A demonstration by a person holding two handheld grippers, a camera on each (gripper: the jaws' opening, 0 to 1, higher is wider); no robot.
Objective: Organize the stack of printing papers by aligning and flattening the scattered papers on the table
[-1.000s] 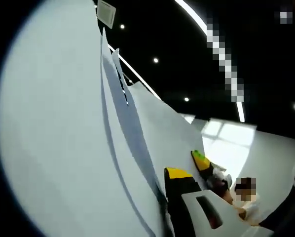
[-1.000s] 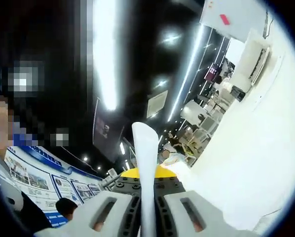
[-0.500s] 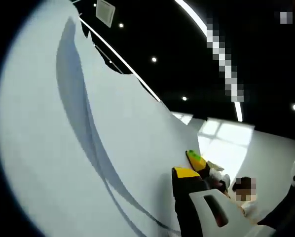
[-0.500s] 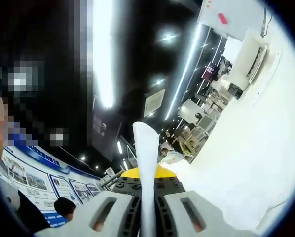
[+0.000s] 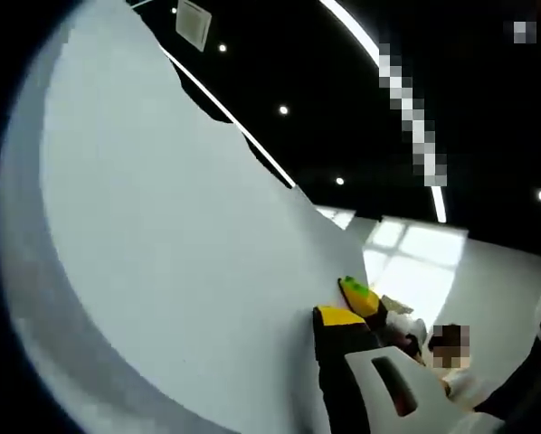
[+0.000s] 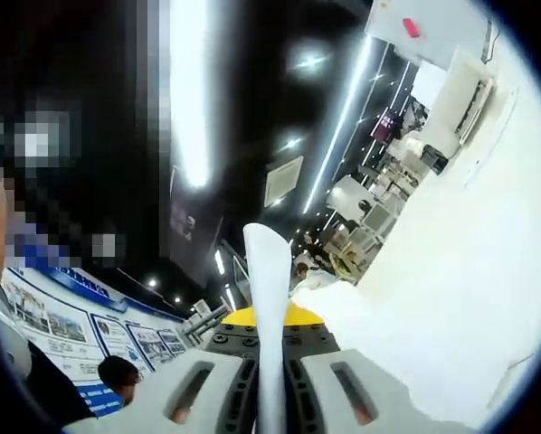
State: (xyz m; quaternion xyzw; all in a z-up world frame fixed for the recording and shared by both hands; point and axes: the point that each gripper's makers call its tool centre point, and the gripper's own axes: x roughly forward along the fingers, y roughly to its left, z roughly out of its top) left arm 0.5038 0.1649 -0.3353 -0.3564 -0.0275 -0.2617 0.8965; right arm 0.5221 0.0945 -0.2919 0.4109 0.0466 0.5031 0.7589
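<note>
The papers (image 5: 180, 271) are held up off the table, seemingly so their edges can be squared. The right gripper (image 6: 270, 380) is clamped on their edge (seen end-on); whether the left gripper (image 5: 361, 380) is clamped cannot be told.

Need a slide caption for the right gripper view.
Right claw shut on paper sheets seen edge-on.

Dim room, glaring ceiling strip lights (image 6: 187, 99) (blown out); heavy fisheye warp, soft edges.
</note>
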